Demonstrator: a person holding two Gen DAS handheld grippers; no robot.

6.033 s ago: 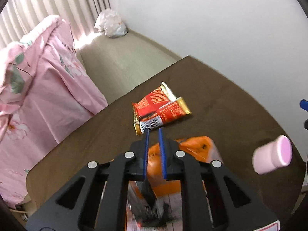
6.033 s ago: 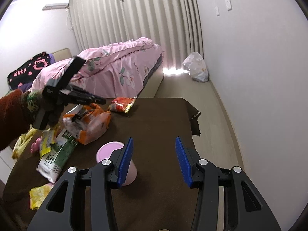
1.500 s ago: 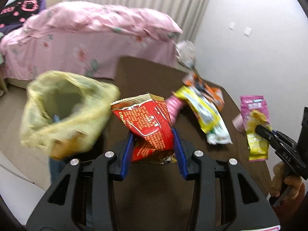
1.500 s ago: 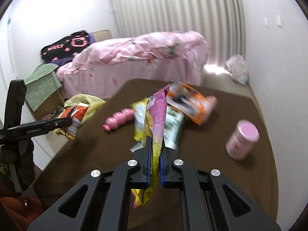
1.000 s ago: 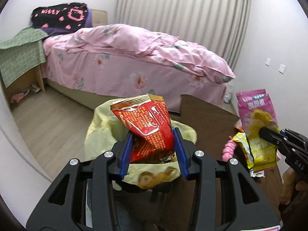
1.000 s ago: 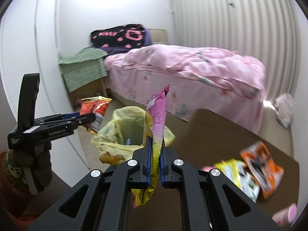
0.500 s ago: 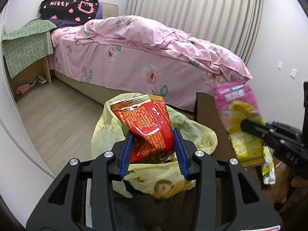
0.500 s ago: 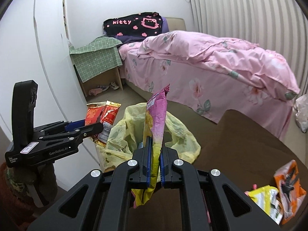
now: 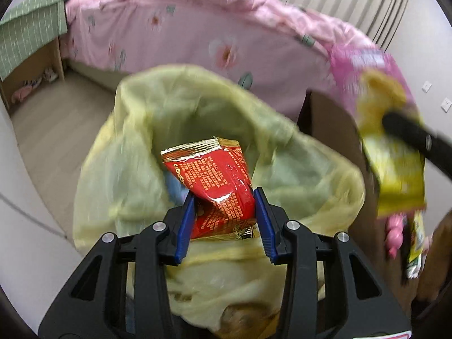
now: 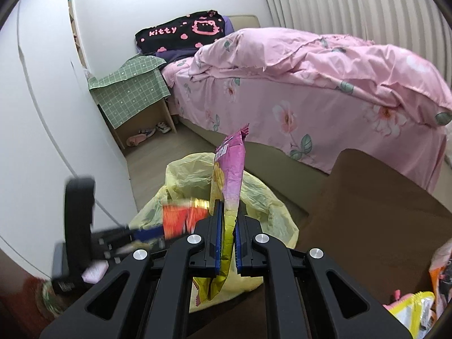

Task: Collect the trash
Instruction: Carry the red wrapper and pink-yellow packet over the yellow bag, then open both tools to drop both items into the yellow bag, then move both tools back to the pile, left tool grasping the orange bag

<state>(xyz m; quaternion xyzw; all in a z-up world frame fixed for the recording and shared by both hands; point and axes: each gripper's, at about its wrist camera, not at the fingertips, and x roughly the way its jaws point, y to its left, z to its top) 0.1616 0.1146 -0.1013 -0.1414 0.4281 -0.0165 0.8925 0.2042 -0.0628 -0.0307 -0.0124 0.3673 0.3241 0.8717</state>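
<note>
My left gripper (image 9: 225,208) is shut on a crumpled red and gold snack wrapper (image 9: 214,178), held over the open mouth of a yellow plastic trash bag (image 9: 135,158). In the right wrist view the same wrapper (image 10: 180,217) shows blurred at the bag's (image 10: 254,195) near left rim, with the left gripper (image 10: 147,233) behind it. My right gripper (image 10: 226,237) is shut on a pink and yellow snack packet (image 10: 230,175), standing on edge just in front of the bag. That packet (image 9: 387,141) appears blurred at the right of the left wrist view.
A brown table (image 10: 375,206) lies to the right with several wrappers (image 10: 418,308) and a pink toy (image 9: 395,228) at its near edge. Behind the bag stands a bed with a pink floral cover (image 10: 325,84). A green-clothed side table (image 10: 132,90) and a white wall (image 10: 36,113) are on the left.
Both grippers have dropped toward the yellow bag, which now fills the left wrist view. The red wrapper has gone from above the rim to over the bag's mouth. Both grips are unchanged.
</note>
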